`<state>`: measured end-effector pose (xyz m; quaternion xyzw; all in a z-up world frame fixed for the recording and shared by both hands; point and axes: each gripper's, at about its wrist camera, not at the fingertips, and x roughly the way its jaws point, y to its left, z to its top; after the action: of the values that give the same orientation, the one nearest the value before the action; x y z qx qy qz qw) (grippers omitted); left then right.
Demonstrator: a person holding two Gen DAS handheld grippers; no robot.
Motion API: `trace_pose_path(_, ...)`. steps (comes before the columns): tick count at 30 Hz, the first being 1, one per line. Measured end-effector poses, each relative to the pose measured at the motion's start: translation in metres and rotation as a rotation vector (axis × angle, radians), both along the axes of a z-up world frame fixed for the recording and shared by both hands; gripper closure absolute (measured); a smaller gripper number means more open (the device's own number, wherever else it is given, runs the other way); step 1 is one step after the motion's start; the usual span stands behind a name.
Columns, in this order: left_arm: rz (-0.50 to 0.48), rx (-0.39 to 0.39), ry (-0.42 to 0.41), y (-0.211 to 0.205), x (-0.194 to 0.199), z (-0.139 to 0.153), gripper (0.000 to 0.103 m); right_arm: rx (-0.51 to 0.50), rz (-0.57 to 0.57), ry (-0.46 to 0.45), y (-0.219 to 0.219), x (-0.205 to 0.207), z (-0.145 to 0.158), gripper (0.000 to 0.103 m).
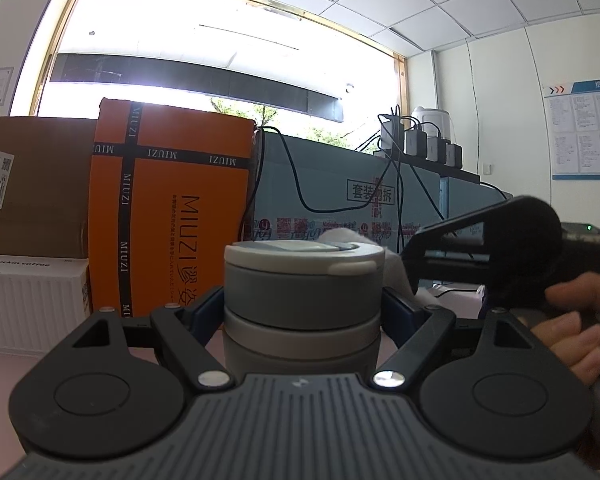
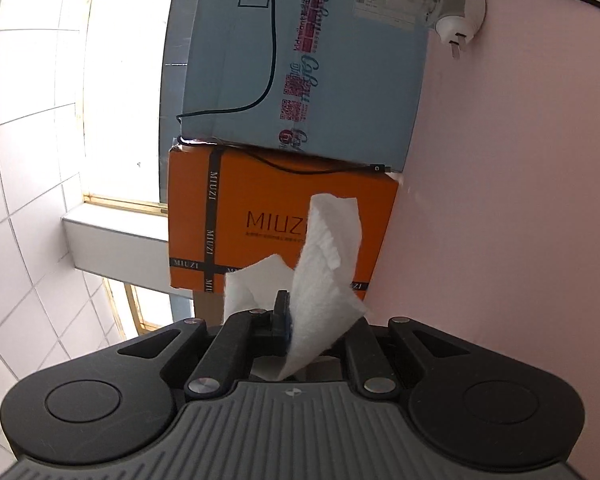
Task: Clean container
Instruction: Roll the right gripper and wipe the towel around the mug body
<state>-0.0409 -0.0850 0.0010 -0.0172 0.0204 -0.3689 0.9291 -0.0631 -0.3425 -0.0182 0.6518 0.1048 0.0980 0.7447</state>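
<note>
Left gripper [image 1: 302, 308]: jaws clamped on one grey lidded container [image 1: 303, 296], upright between fingers. Right gripper [image 2: 290, 322]: jaws pinching one white paper towel [image 2: 320, 276]. Beyond jaws: one orange box [image 1: 168, 208], one blue box [image 1: 340, 184], one brown box [image 1: 32, 184]. Pink tabletop [image 2: 500, 200]; window [image 1: 220, 60], tiled ceiling.

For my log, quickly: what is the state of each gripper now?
Left gripper: closed on the grey container.
Right gripper: closed on a white paper towel.
</note>
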Motion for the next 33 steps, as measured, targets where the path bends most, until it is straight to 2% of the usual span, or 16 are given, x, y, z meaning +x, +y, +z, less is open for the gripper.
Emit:
trace_pose_path(8, -0.001, -0.002, 0.000, 0.000, 0.000, 0.000, 0.023, -0.034, 0.002, 0.045, 0.000, 0.004, -0.011, 0.094)
trace_pose_path(15, -0.001, 0.000, -0.003, 0.001, 0.001, 0.000, 0.023, -0.016, 0.007, 0.148, -0.002, 0.005, -0.036, 0.094)
trace_pose_path(20, -0.001, 0.002, -0.004, 0.000, 0.001, 0.000, 0.023, 0.036, 0.006, 0.117, -0.004, 0.000, -0.036, 0.094)
trace_pose_path(26, -0.001, 0.002, -0.005, 0.000, 0.001, 0.001, 0.023, 0.037, 0.007, 0.045, -0.006, 0.004, -0.020, 0.094)
trace_pose_path(33, -0.001, 0.000, -0.003, 0.000, 0.001, 0.000, 0.023, -0.032, 0.015, 0.101, -0.005, 0.004, -0.020, 0.094)
